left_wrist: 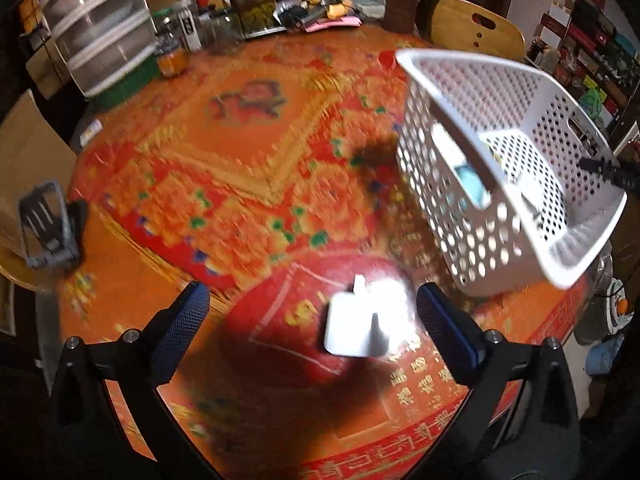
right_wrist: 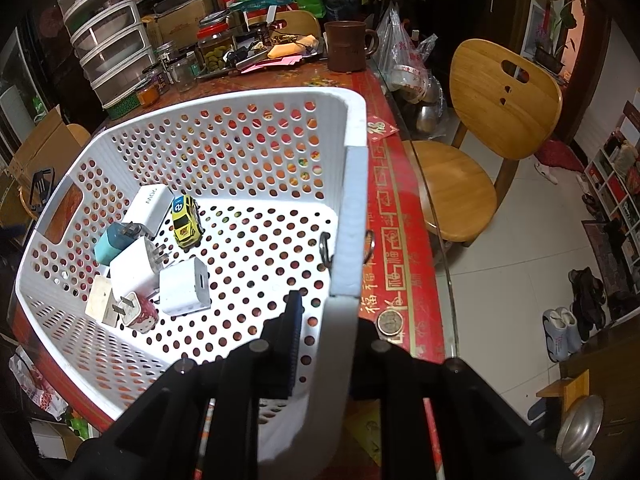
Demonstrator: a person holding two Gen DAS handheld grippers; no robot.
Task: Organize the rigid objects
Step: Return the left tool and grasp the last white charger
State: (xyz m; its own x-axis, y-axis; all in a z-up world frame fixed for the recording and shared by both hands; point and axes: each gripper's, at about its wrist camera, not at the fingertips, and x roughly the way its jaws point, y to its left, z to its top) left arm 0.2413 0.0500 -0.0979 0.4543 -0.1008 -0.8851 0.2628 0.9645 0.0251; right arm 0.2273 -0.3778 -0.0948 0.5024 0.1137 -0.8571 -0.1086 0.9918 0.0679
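In the left wrist view my left gripper (left_wrist: 316, 328) stands wide open over the red and orange tablecloth. A white charger plug (left_wrist: 360, 328) lies between its fingers, prongs up, with a gap on each side. The white perforated basket (left_wrist: 440, 60) sits to the right. In the right wrist view my right gripper (right_wrist: 336, 344) is shut on the wall of the basket (right_wrist: 352, 184), one finger inside and one outside. Inside lie several chargers (right_wrist: 184, 286) and a yellow toy car (right_wrist: 186, 220).
A black phone stand (left_wrist: 48, 224) stands at the table's left edge. Plastic drawers (left_wrist: 100, 28), jars (left_wrist: 256, 4) and a brown mug (right_wrist: 346, 46) crowd the far side. A key ring (right_wrist: 326, 250) hangs on the basket's rim and a coin (right_wrist: 390, 322) lies beside it. A wooden chair (right_wrist: 480, 128) stands past the right edge.
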